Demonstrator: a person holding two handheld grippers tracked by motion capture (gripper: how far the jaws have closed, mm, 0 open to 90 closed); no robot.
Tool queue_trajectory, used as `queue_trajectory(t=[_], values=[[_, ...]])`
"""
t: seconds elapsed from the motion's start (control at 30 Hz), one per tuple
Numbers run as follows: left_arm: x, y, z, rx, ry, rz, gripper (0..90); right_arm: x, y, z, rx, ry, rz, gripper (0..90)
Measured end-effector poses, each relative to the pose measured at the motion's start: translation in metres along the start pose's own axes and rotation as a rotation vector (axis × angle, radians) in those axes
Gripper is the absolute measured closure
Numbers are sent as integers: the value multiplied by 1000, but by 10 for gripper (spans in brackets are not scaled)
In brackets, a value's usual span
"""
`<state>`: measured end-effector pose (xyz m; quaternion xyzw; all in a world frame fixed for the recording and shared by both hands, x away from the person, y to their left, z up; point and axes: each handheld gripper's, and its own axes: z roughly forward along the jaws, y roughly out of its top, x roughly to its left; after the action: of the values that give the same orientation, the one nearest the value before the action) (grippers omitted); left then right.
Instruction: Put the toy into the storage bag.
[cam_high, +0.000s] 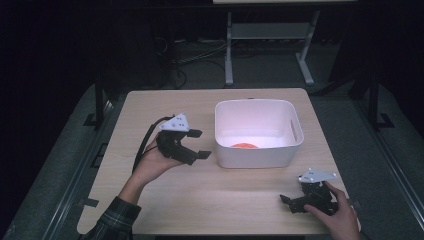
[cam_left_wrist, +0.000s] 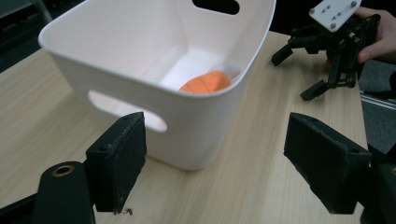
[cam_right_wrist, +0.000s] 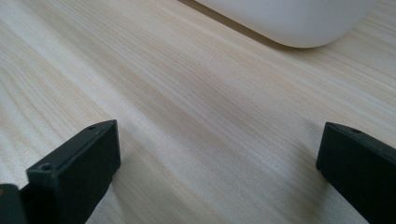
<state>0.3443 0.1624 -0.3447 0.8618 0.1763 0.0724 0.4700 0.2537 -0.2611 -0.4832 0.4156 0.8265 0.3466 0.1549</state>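
**Both grippers spread wide, orange piece lying in the white bin**

Your left gripper (cam_high: 197, 143) sits just off the left wall of the white bin (cam_high: 252, 156), held above the wooden table (cam_high: 210, 197) with its jaws well apart and nothing between them. In the left gripper view the two black pads (cam_left_wrist: 122, 161) frame the bin's near corner and its oval handle slot (cam_left_wrist: 126, 109), close to the wall but not touching it.

The orange object (cam_left_wrist: 204, 83) lies on the floor of the bin, toward the wall nearest you. From above only a sliver of it (cam_high: 244, 145) shows over the rim. Its top seems marked with faint grid lines, though the view is too soft for you to be sure what it is.

Your right gripper (cam_high: 292, 202) rests low at the near right corner of the table, well apart from the bin, with your hand (cam_high: 340, 212) wrapped round its back. Its jaws are also spread, with only bare wood grain between them in the right gripper view, where a rounded lower corner of the bin (cam_right_wrist: 299, 23) shows at the top. The left gripper view shows the same gripper (cam_left_wrist: 299, 70) beyond the bin, its jaws gaping and its white plate (cam_left_wrist: 334, 11) on top.

Neither gripper holds anything.
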Motion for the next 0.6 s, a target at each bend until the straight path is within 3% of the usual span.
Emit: queue_trajectory(t=[0.27,0.6], values=[[-2,-31,-11,6,25,-37,206,0,0,0,1,1,0,0],[-11,-71,-20,22,87,-61,211,0,0,0,2,-1,-1,0]])
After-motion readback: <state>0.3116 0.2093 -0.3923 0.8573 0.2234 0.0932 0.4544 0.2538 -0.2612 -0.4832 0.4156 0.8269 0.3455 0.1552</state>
